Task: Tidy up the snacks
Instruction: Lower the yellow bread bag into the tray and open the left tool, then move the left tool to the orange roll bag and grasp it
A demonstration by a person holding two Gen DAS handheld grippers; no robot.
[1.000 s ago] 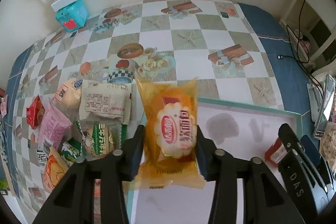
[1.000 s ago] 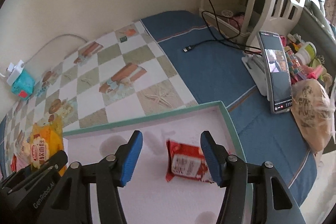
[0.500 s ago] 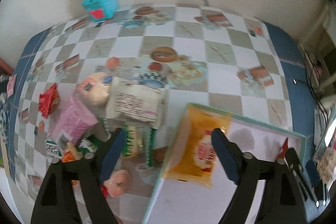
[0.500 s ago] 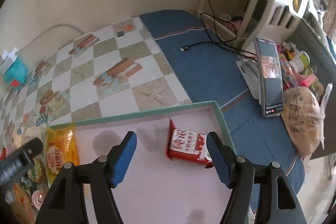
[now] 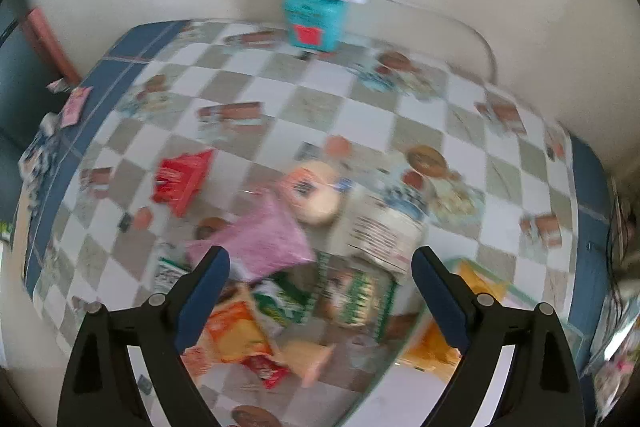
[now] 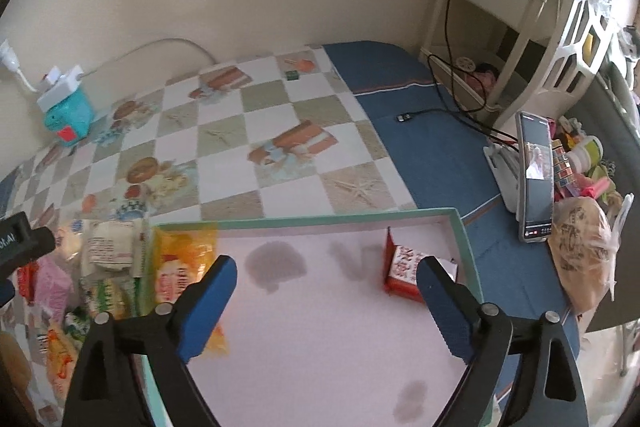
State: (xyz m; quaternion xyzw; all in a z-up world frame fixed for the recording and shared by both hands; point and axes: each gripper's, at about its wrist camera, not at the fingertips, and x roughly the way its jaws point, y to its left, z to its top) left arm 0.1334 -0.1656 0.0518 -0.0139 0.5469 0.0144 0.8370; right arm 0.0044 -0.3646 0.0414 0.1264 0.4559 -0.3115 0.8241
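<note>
My left gripper (image 5: 320,263) hangs over the loose snack pile with its jaws wide and still opening, nothing between them. Below it lie a pink packet (image 5: 260,243), green packets (image 5: 360,295), a white wrapped bun (image 5: 380,231) and an orange bag (image 5: 236,331). A red packet (image 5: 180,179) lies apart at the left. My right gripper (image 6: 326,267) hovers over the teal-rimmed tray (image 6: 304,223), jaws opening and empty. In the tray, a red snack packet (image 6: 400,267) lies beside the right finger. An orange cake packet (image 6: 180,259) rests at the tray's left end.
A teal box with a white power strip (image 6: 68,115) stands at the wall. Right of the tray are a phone on a stand (image 6: 536,179), a filled plastic bag (image 6: 580,251), a black cable (image 6: 452,107) and a white shelf (image 6: 520,7).
The left gripper opened, let go of the orange cake packet at the tray's left end and swung left over the pile. The right jaws widened and drew back from the red packet.
</note>
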